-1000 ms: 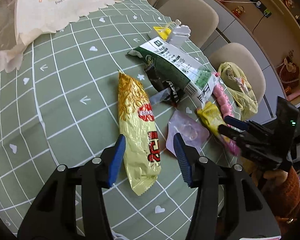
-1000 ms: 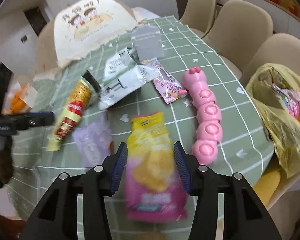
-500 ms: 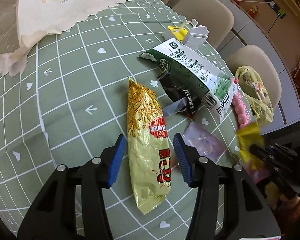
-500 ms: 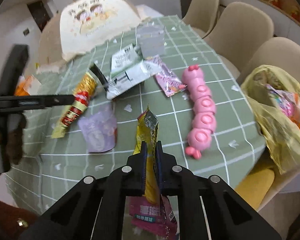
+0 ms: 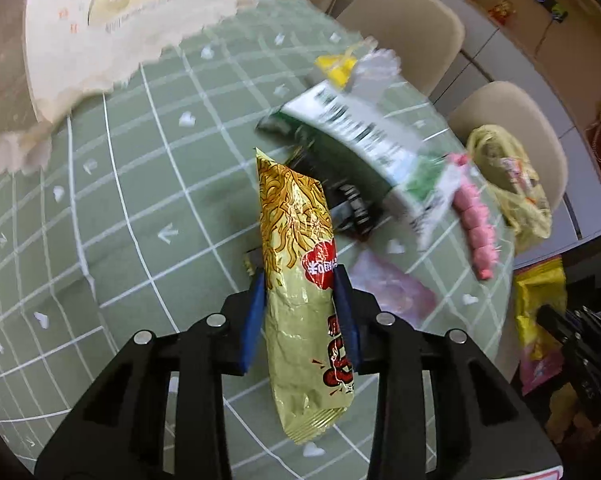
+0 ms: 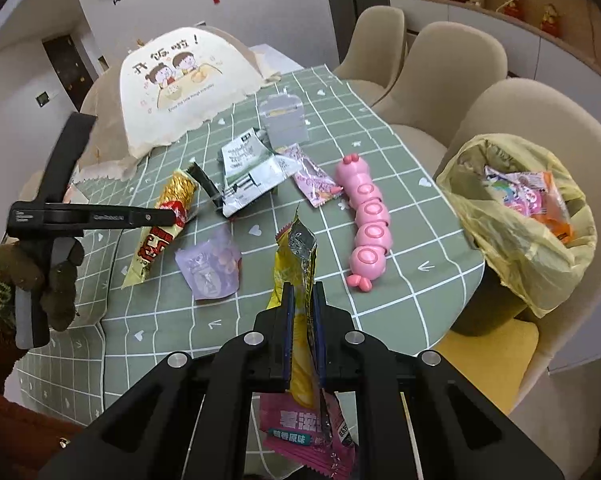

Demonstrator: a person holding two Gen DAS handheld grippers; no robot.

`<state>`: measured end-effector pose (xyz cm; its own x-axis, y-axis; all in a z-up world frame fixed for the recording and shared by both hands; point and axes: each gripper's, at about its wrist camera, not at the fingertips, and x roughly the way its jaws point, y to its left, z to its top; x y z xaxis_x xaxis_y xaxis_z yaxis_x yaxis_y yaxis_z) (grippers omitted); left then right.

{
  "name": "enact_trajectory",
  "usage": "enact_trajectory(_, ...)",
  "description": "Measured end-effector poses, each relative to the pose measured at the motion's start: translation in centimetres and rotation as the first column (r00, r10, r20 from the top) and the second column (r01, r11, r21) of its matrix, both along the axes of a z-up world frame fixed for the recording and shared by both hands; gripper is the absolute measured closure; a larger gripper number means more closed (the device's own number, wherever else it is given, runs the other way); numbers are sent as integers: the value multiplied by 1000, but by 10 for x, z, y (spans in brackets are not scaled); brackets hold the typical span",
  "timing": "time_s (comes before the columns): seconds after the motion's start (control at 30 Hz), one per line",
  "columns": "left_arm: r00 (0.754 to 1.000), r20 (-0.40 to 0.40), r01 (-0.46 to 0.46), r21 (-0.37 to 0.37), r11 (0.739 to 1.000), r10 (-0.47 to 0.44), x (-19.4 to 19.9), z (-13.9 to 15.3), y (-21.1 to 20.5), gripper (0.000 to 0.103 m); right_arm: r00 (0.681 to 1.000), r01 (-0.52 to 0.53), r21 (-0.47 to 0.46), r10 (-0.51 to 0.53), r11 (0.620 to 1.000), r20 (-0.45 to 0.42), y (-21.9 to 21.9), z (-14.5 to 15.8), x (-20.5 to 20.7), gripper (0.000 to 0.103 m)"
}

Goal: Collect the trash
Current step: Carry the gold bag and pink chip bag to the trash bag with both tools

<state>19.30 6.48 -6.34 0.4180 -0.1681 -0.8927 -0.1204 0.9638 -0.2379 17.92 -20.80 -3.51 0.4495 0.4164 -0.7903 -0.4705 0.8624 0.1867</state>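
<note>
My left gripper [image 5: 300,280] is shut on a long gold noodle-snack packet [image 5: 300,256], gripping it around its middle over the green checked tablecloth [image 5: 140,208]. In the right wrist view the same packet [image 6: 164,224] shows under the left gripper's fingers [image 6: 156,216]. My right gripper [image 6: 302,294] is shut on a yellow and pink snack wrapper [image 6: 296,264], held up off the table near its front edge. A bin lined with a yellow bag [image 6: 516,224] holds wrappers at the right, beside the table.
On the cloth lie a green and white packet [image 5: 364,140], a purple wrapper [image 6: 210,268], a pink printed wrapper [image 6: 314,184], a pink caterpillar toy [image 6: 366,224] and a grey box [image 6: 282,120]. A cream food cover [image 6: 180,84] stands at the far side. Beige chairs [image 6: 452,64] ring the right edge.
My left gripper has closed on the gold packet, which it straddled open before. My right gripper, shut on the yellow wrapper since half a second ago, has lifted and drawn back a little.
</note>
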Motion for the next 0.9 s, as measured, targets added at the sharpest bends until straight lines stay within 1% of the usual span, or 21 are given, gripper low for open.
enact_trajectory(0.2, 992, 124, 21, 23, 1000, -24, -16, 49, -19, 71, 999, -11, 17, 10, 1000, 51, -5, 19, -7, 93)
enact_trajectory(0.3, 983, 178, 40, 28, 999, -44, -19, 72, -29, 71, 996, -12, 24, 10, 1000, 89, -8, 32, -9, 93)
enact_trajectory(0.37, 972, 229, 53, 20, 998, -56, -19, 89, -37, 71, 992, -8, 32, 4, 999, 123, -12, 43, -7, 93)
enact_trajectory(0.43, 960, 272, 61, 16, 998, -63, -16, 103, -44, 71, 987, -2, 40, -4, 999, 160, -18, 57, -3, 93)
enact_trajectory(0.53, 933, 352, 75, -3, 997, -69, -13, 130, -57, 71, 975, 13, 52, -24, 999, 220, -30, 79, 5, 93)
enact_trajectory(0.67, 882, 465, 101, -22, 995, -79, -4, 165, -80, 71, 960, 37, 69, -55, 997, 276, -52, 102, 20, 93)
enact_trajectory(0.77, 855, 508, 134, -23, 991, -104, 8, 178, -100, 70, 945, 60, 59, -76, 996, 320, -74, 118, 33, 93)
enact_trajectory(0.83, 849, 513, 164, -22, 986, -130, 22, 182, -120, 70, 937, 78, 56, -92, 995, 337, -89, 124, 39, 93)
enact_trajectory(0.9, 848, 506, 190, -21, 981, -154, 34, 182, -139, 70, 929, 106, 60, -120, 993, 351, -109, 130, 49, 93)
